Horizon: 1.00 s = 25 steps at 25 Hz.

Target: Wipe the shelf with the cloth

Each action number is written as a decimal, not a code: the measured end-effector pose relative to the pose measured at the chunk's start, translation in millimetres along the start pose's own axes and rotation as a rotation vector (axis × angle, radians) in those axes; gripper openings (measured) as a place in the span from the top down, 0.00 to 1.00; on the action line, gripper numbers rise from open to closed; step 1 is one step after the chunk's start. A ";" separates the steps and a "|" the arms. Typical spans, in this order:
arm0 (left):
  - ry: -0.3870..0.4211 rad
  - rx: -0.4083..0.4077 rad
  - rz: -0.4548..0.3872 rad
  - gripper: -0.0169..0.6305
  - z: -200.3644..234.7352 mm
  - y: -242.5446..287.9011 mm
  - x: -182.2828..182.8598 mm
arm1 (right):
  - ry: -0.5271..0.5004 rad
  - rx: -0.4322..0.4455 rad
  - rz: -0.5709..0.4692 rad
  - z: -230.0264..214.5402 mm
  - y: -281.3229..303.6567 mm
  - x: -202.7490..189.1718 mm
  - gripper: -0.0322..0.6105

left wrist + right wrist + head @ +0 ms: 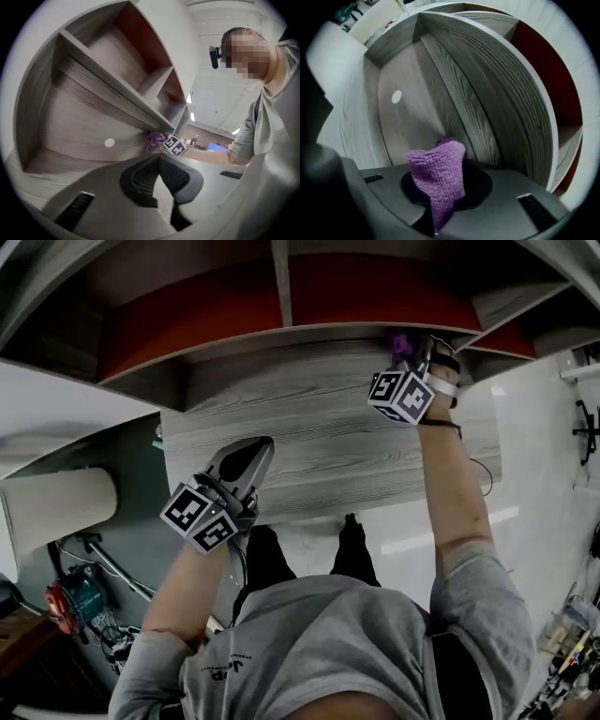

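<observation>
Gripping bunched fuzzy purple cloth [438,173] are the right tongs [446,185]; left tongs [160,161] closed empty.

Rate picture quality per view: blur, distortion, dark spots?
Head view: dim, even light; shelf grain sharp; lower left corner murky. Left gripper view: strong fisheye bend, black corners, left gripper near the lens soft. Right gripper view: same bend, cloth fairly sharp, left side in shadow.
</observation>
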<state>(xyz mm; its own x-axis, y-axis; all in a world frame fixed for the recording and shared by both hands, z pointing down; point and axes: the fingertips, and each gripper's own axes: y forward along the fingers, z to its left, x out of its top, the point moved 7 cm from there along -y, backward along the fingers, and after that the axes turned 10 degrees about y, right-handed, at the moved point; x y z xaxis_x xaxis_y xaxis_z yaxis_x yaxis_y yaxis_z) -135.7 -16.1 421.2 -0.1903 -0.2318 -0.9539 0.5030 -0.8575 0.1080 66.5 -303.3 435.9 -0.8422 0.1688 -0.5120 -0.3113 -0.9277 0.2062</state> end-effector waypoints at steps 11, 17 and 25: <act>0.050 -0.255 0.112 0.93 68.6 -72.0 3.8 | -0.066 -0.341 0.205 -15.5 23.6 11.5 0.84; 0.011 -0.303 0.142 0.93 96.2 -73.0 -10.9 | -0.153 -0.428 0.250 -20.2 34.2 15.0 0.84; -0.009 -0.369 0.195 0.93 89.0 -55.6 -25.4 | -0.213 -0.591 0.285 -52.2 38.0 5.1 0.84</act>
<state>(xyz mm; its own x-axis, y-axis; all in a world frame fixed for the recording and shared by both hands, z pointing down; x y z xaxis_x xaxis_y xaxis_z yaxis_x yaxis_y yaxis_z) -233.8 -3.5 464.3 -0.0685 -0.3788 -0.9229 0.7983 -0.5757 0.1770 73.4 -355.2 397.6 -0.9425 -0.1034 -0.3178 0.1767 -0.9613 -0.2113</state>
